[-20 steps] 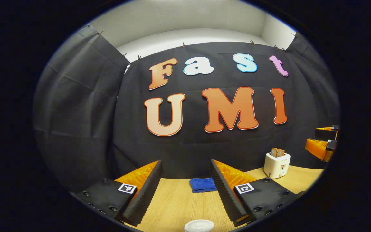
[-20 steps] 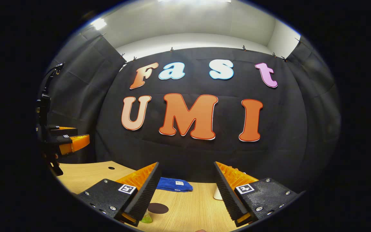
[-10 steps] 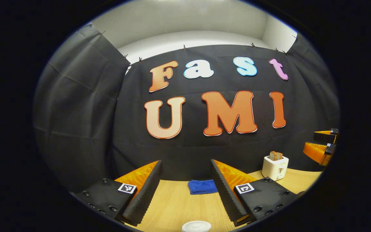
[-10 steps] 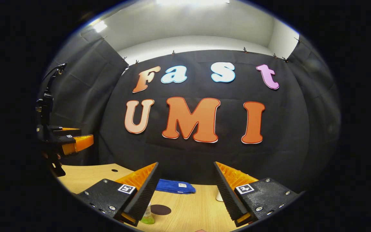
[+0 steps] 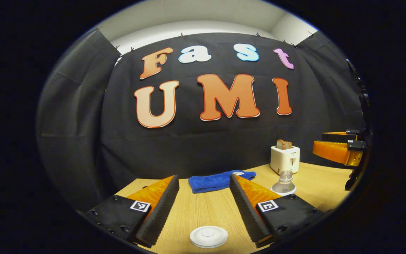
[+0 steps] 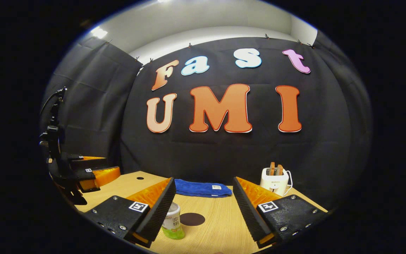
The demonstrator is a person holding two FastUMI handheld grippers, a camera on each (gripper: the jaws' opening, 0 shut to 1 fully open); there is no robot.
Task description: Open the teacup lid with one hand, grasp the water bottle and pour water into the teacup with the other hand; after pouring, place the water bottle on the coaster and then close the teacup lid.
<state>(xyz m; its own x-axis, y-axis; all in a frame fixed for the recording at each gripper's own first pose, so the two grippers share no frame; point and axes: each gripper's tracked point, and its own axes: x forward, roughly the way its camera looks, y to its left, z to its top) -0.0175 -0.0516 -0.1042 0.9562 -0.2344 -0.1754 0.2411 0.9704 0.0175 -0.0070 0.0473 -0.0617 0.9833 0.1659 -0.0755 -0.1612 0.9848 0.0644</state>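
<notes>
In the left gripper view, my left gripper (image 5: 203, 178) is open above the table, and the teacup's white round lid (image 5: 208, 236) lies low between its fingers. A clear bottle top (image 5: 284, 181) rises just past its right finger. My right gripper (image 6: 203, 180) is open in the right gripper view. The water bottle (image 6: 173, 222), with a white label and a green base, stands against the inner side of its left finger. A dark round coaster (image 6: 192, 219) lies just right of the bottle. Each view shows the other gripper at its edge (image 5: 337, 150) (image 6: 93, 173).
A folded blue cloth (image 5: 220, 180) (image 6: 203, 188) lies at the back of the wooden table (image 5: 196, 211). A white toaster (image 5: 284, 158) (image 6: 275, 180) with bread in it stands at the back right. A small hole (image 6: 140, 178) marks the tabletop at the far left.
Both views have dipped toward the table. The lid and the bottle show more fully, and the toaster has come into the right gripper view. Both grippers stay open.
</notes>
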